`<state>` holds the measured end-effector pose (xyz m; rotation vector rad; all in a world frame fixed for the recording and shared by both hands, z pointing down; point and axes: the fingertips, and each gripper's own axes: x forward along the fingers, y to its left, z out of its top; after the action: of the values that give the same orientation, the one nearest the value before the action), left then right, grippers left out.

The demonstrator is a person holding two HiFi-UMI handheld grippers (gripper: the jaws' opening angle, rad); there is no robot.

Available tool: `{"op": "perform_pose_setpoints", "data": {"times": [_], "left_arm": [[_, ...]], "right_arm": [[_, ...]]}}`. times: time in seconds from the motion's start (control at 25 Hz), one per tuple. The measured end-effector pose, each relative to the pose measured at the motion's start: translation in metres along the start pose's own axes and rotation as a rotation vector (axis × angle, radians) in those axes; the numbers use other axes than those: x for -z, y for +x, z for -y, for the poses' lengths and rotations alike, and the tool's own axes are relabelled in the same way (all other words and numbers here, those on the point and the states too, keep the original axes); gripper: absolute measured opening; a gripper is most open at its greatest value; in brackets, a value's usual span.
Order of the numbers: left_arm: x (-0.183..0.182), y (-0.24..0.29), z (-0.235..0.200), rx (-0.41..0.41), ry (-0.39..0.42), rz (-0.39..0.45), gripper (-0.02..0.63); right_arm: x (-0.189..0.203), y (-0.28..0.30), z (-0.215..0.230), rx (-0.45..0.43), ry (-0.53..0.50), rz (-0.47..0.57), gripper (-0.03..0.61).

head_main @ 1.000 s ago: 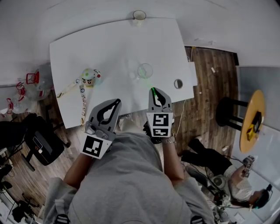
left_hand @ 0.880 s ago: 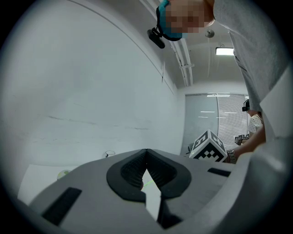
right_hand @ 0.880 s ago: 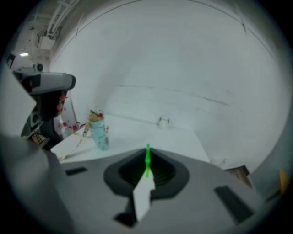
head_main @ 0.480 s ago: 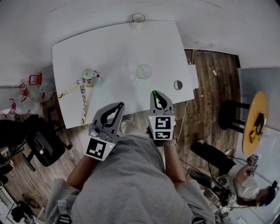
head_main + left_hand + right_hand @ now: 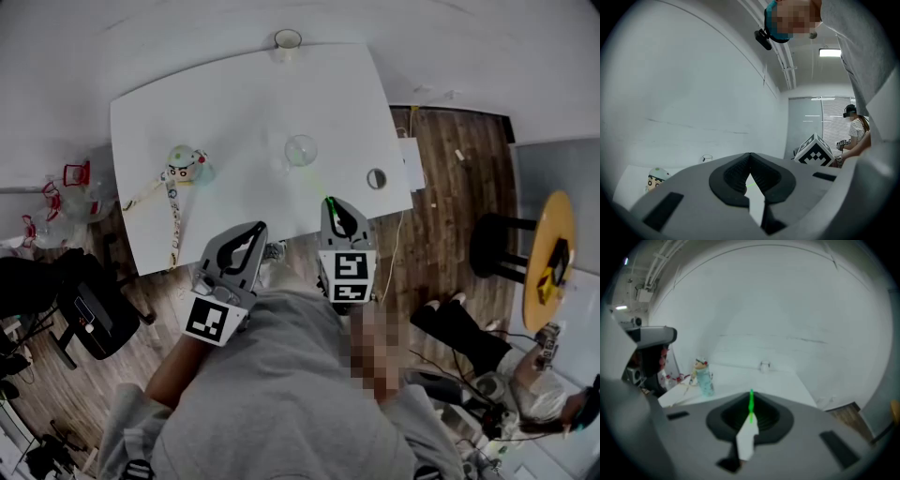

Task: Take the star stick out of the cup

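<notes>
A thin green stick (image 5: 751, 405) stands up from between the closed jaws of my right gripper (image 5: 751, 397). In the head view that gripper (image 5: 330, 202) hovers over the table's near edge. The stick (image 5: 325, 195) slants from it toward the clear glass cup (image 5: 301, 150), which stands apart on the white table (image 5: 234, 103). I cannot make out the stick's star end. My left gripper (image 5: 259, 227) is level with the right one, off the near edge, tips together and holding nothing. Its own view shows the jaw tips (image 5: 750, 155) touching.
A cartoon-faced bottle (image 5: 184, 162) with a strap stands at the table's left. A small cup (image 5: 288, 39) sits at the far edge, and a round hole (image 5: 376, 178) is near the right corner. A black chair (image 5: 84, 309) stands left, a stool (image 5: 497, 248) right.
Both grippers have drawn back toward me and away from the cup. The right one has kept the green stick, and the gap between stick and cup has grown.
</notes>
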<state>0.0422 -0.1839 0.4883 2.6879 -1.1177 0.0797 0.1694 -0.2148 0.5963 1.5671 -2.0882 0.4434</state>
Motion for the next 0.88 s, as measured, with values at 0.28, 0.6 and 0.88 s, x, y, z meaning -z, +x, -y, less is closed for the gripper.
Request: {"op": "perform_pose_setpoints", "data": {"times": [0.28,0.6,0.88], "left_arm": [[-0.003,0.001,0.010,-0.009,0.023,0.014,0.031],[-0.004,0.000,0.019,-0.028,0.031,0.030,0.029],[-0.007,-0.004,0.023,-0.044,0.034,0.045,0.031]], "right_arm": [[-0.001,-0.015,0.007,-0.013,0.028,0.024,0.044],[-0.001,-0.028,0.011,-0.023,0.039,0.049,0.044],[0.003,-0.041,0.015,-0.016,0.054,0.054,0.044]]}}
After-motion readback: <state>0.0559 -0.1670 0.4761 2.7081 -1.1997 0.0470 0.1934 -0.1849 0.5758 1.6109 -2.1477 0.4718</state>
